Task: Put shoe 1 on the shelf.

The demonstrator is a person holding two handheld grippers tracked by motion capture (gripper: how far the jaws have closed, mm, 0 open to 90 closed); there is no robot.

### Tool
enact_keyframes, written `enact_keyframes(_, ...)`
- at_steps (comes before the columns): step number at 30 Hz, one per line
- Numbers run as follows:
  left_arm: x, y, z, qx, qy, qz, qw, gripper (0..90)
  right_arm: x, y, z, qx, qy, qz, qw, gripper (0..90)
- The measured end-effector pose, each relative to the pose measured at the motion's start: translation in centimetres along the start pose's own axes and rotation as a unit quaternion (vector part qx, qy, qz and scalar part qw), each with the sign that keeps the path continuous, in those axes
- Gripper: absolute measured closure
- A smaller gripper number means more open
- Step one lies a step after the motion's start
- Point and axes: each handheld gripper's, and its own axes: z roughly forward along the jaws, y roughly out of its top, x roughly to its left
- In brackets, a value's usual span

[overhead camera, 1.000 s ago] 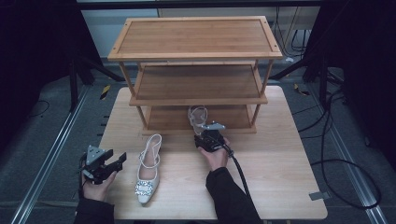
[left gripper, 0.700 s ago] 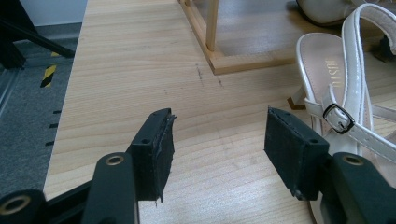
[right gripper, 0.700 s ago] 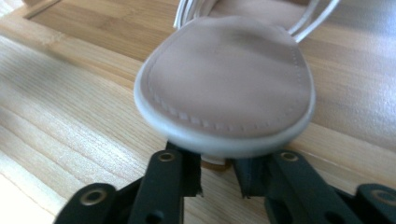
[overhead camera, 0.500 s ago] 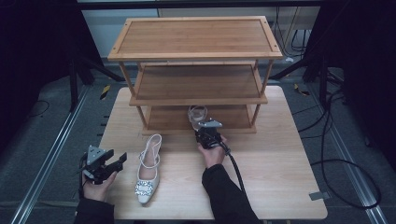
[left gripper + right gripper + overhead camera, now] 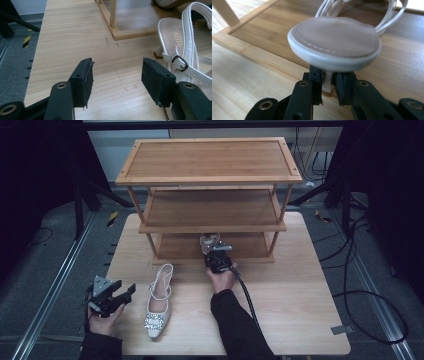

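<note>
Near left, your left gripper [image 5: 111, 296] has stayed put since a second ago, its jaws wide apart over bare table [image 5: 300, 320]. Just to its right, the white sandal [image 5: 158, 301] lies flat where it was. Farther off, your right gripper [image 5: 327, 86] is clamped on the heel of the second sandal [image 5: 337, 40], and it has carried that shoe forward, over the edge of the wooden rack's [image 5: 210, 160] bottom shelf [image 5: 399, 62].
</note>
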Motion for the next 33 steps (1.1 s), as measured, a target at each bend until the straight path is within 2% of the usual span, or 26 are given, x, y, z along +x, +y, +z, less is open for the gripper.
enact_keyframes(1, 0.0, 0.0, 0.0, 0.000, 0.000, -0.002, 1.0000, 41.3, 0.0, 0.0, 0.1, 0.005, 0.002, 0.006, 1.0000, 76.7)
enact_keyframes(3, 0.0, 0.0, 0.0, 0.000, 0.000, -0.001, 1.0000, 41.3, 0.0, -0.1, 0.5, 0.004, -0.002, -0.003, 1.0000, 76.6)
enact_keyframes(4, 0.0, 0.0, 0.0, 0.000, 0.000, -0.001, 1.0000, 41.3, 0.1, -0.1, 0.5, 0.007, 0.003, 0.003, 1.0000, 76.5)
enact_keyframes(7, 0.0, 0.0, 0.0, 0.000, 0.001, 0.001, 1.0000, 41.3, 0.2, -0.1, 0.9, 0.004, -0.003, -0.008, 1.0000, 76.0)
enact_keyframes(9, 0.1, 0.0, 0.0, 0.000, 0.001, -0.002, 1.0000, 41.3, 0.2, -0.1, 0.8, 0.006, 0.005, 0.008, 0.9999, 70.1)
enact_keyframes(10, 0.1, 0.0, 0.0, -0.001, 0.000, -0.003, 1.0000, 41.3, 0.0, -0.2, 0.7, -0.004, -0.002, 0.002, 1.0000, 64.1)
enact_keyframes(11, 0.1, 0.0, 0.0, 0.000, 0.001, -0.003, 1.0000, 41.3, -0.2, -0.3, 0.3, -0.016, -0.001, 0.000, 0.9999, 58.4)
enact_keyframes(12, 0.2, 0.0, 0.0, 0.000, 0.001, -0.003, 1.0000, 41.2, -0.3, -0.3, -0.2, -0.014, 0.008, 0.007, 0.9998, 50.5)
enact_keyframes(13, 0.2, 0.0, 0.0, -0.001, 0.001, -0.005, 1.0000, 41.3, -0.3, -0.4, -0.6, -0.009, 0.012, 0.002, 0.9999, 46.7)
enact_keyframes(15, 0.2, 0.0, 0.0, -0.001, 0.001, -0.007, 1.0000, 41.2, -0.3, -0.7, -1.8, -0.011, 0.009, -0.029, 0.9995, 43.1)
enact_keyframes(17, 0.2, 0.0, -0.1, -0.002, 0.000, -0.007, 1.0000, 41.2, -0.3, -1.1, -3.4, -0.031, 0.011, -0.041, 0.9986, 42.3)
enact_keyframes(20, 0.0, 0.0, -0.2, -0.003, -0.007, -0.010, 0.9999, 42.0, -0.3, -1.2, -5.0, -0.041, 0.021, -0.047, 0.9978, 42.5)
enact_keyframes(22, -0.2, 0.1, -0.5, -0.005, -0.007, -0.011, 0.9999, 42.8, -0.1, -1.1, -5.9, -0.044, 0.039, -0.046, 0.9972, 42.7)
enact_keyframes(26, -0.8, 0.1, -1.4, -0.015, -0.003, -0.017, 0.9998, 44.3, 1.1, -0.4, -7.2, -0.061, 0.081, -0.045, 0.9938, 47.6)
enact_keyframes(30, -1.7, -0.3, -2.0, -0.009, -0.014, -0.010, 0.9998, 45.0, 2.8, 0.3, -7.6, -0.067, 0.113, -0.057, 0.9897, 49.7)
enact_keyframes(32, -2.3, -0.5, -2.3, -0.002, -0.026, -0.003, 0.9997, 46.7, 3.5, 0.6, -7.7, -0.069, 0.127, -0.056, 0.9879, 50.2)
enact_keyframes(33, -2.6, -0.6, -2.4, 0.002, -0.027, 0.001, 0.9996, 47.6, 4.1, 0.8, -7.8, -0.070, 0.142, -0.049, 0.9862, 50.6)
